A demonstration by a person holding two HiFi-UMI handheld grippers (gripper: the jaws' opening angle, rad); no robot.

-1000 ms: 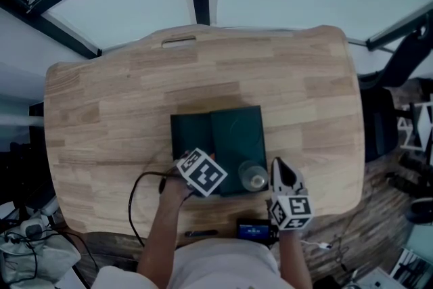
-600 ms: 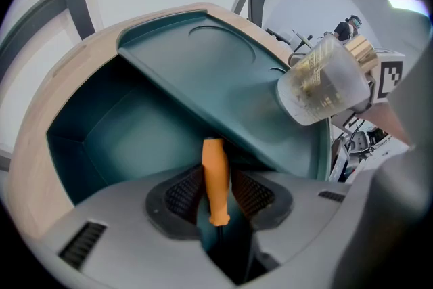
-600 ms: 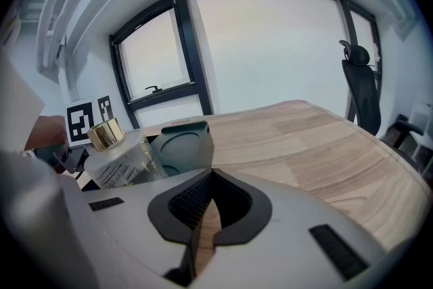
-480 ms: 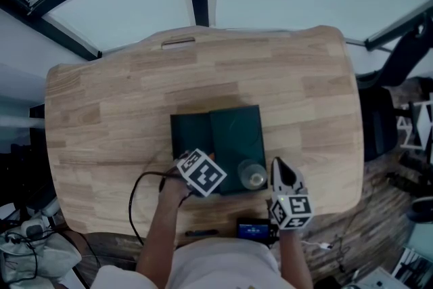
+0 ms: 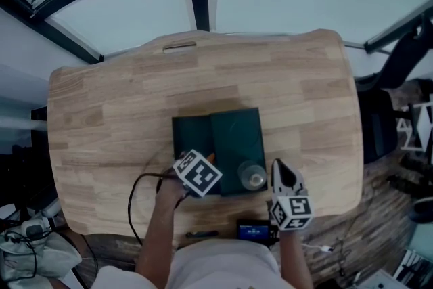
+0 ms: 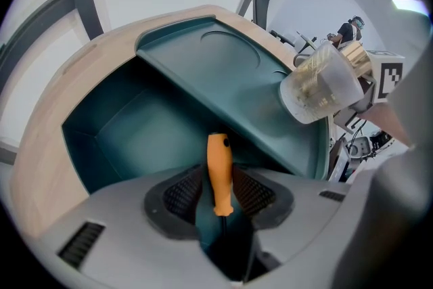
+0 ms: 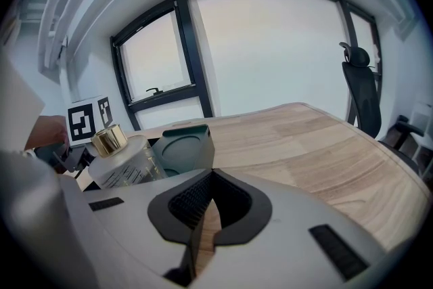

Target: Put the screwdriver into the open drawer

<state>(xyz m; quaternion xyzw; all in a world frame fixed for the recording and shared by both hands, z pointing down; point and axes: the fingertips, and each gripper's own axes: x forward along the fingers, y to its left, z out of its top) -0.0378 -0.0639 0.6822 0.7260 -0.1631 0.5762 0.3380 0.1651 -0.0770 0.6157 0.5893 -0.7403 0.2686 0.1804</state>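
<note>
Left claw (image 6: 218,181) over open drawer (image 6: 128,125), pads just eased apart and released. Orange screwdriver (image 6: 218,166) upright between them. Clear bottle (image 6: 318,88) on the drawer unit's top, 2 o'clock. Right claw (image 7: 206,206) clenched, empty, above desk (image 7: 304,145).

Gold-capped frosted bottle (image 5: 254,177); black cable (image 5: 130,203) across wooden table (image 5: 122,112).

No readable text anywhere, tbh. Just black-and-white square code patterns on the marker cube (image 5: 198,173) at lower centre of the head view and on the second cube (image 5: 291,211) to its right, no letters or digits. Some fine print on the gold-capped bottle (image 7: 125,162), way too blurry to read. Small blue screen (image 5: 254,231) at the bottom edge, too tiny as well.
</note>
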